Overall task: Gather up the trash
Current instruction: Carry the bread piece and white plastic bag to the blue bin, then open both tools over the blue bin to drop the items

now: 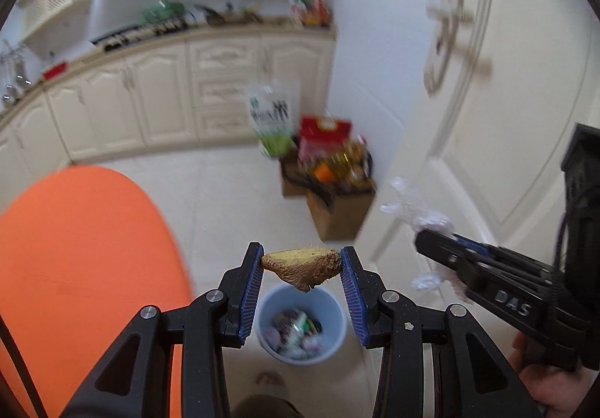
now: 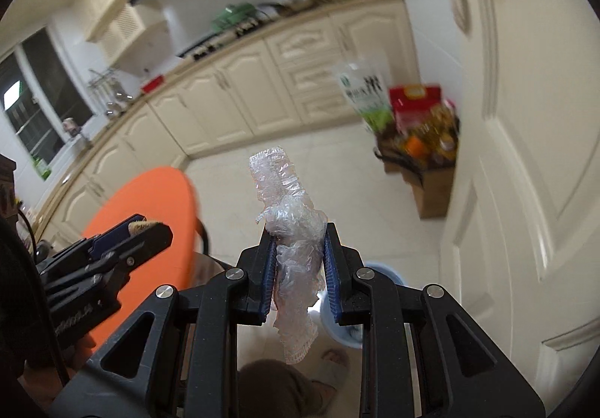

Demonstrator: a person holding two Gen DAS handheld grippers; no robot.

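Brown ginger [image 1: 302, 267] crosswise in left tongs [image 1: 302, 281]; crumpled plastic [image 2: 294, 230] upright in right tongs [image 2: 297, 270].

tongs [image 1: 302, 260]: 2 | ginger piece [image 1: 300, 266]: 1 | plastic wrap [image 2: 290, 230]: 1 | bin [image 1: 300, 324]: 1 | cardboard boxes [image 1: 337, 208]: 2

Hand-held gripper [image 1: 302, 258] pinches ginger [image 1: 300, 265].

The bin [image 1: 300, 324] sits below the ginger piece [image 1: 302, 267].
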